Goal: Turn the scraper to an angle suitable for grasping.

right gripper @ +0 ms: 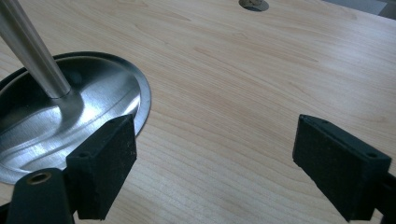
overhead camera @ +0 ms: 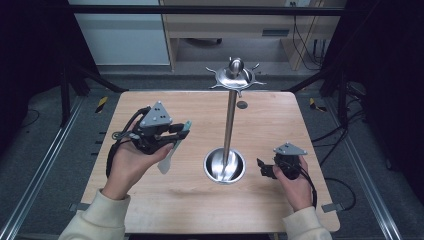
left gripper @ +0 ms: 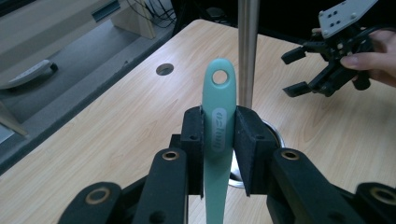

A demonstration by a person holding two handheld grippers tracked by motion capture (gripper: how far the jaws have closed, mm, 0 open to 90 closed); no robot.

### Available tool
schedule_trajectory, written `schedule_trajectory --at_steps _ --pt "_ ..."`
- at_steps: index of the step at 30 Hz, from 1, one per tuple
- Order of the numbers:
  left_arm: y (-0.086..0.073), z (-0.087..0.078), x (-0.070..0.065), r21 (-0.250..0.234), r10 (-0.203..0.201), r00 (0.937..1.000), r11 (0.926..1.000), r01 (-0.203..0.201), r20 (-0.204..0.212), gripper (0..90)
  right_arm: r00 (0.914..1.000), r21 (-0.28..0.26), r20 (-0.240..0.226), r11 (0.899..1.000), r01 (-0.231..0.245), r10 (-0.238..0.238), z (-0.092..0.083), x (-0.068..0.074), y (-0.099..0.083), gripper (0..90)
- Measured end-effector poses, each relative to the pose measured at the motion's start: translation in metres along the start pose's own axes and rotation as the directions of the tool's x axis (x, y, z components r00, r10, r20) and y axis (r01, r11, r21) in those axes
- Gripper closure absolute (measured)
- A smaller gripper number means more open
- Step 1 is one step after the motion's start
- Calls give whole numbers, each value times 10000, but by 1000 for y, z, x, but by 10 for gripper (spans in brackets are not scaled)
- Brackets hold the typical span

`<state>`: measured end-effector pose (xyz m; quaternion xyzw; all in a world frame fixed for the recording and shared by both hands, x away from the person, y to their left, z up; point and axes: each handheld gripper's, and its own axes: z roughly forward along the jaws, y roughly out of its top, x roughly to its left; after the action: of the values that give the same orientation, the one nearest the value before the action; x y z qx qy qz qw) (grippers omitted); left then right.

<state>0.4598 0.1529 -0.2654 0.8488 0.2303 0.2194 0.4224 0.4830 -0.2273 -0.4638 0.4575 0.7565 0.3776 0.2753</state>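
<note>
**At a wooden table, a teal utensil is held beside a steel hanging stand**

Beside the steel stand (overhead camera: pixel 229 131), in the high view, a person's two hands each hold a black gripper over a light wooden table (overhead camera: pixel 165 195). The stand is a tall pole rising from a round dish-shaped base near the table's middle, topped by a ring of small hooks. The left gripper (overhead camera: pixel 183 131) sits to the left of the stand, clenched on a pale teal utensil (overhead camera: pixel 172 150) whose wider end slants down toward the table. The right gripper (overhead camera: pixel 261 167) rests to the right of the stand's base, with nothing in it.

Just in front of the stand's pole, in the left gripper view, the utensil's handle (left gripper: pixel 219 135) stands upright between the two black pads, which press on it from both sides. A round hanging hole is at the handle's free top end. Gripping below the hole leaves it clear, probably so that it can be slipped over one of the stand's hooks. Beyond the pole and to its right, the other gripper (left gripper: pixel 293 72) shows with its jaws apart.

Right of the stand's base (right gripper: pixel 70 116), in the right gripper view, the two pads are spread wide over bare wood, released and holding nothing. This hand seems to be waiting, kept out of the way.
</note>
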Motion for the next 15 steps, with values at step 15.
schedule_trajectory --at_steps 15 --pt "27 -13 -6 -803 -125 9999 9967 130 68 740 10000 -29 76 10000 3 -3 0 0 1 135"
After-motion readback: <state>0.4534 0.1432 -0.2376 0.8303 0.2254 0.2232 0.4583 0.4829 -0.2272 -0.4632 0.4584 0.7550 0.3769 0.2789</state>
